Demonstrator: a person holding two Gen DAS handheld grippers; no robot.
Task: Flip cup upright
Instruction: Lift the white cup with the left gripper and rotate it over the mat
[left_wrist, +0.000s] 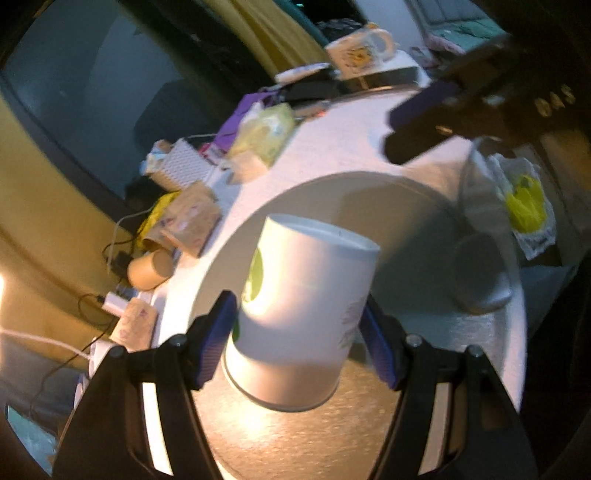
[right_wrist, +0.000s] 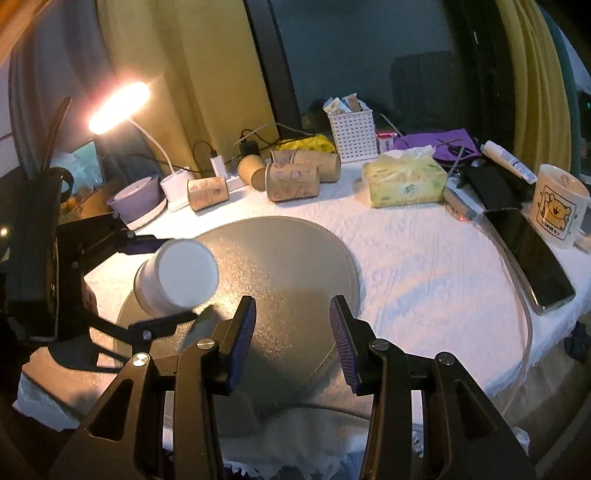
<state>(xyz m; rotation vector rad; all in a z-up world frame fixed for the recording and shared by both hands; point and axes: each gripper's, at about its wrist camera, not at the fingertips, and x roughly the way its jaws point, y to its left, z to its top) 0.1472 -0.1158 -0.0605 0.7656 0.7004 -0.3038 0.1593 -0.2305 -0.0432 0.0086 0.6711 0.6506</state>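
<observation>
Two grippers are in view above a round grey mat laid on a white cloth. The left gripper has its jaws closed on the sides of a white paper cup, one blue pad against each side. The cup is lifted above the mat's left part and tilted; in the right wrist view its closed base points up and toward the camera, so the mouth faces down and away. A green mark shows on the cup wall. Whether the rim touches the mat cannot be confirmed, as the left wrist view is blurred.

The right gripper hangs over the near edge of the mat with its jaws apart and nothing between them.

Beyond the mat's far edge lie several brown paper cups on their sides, with a tissue pack to their right and a white perforated basket behind. A lit desk lamp stands beyond the mat's left side. Right of the mat are a dark phone and a cartoon mug.
</observation>
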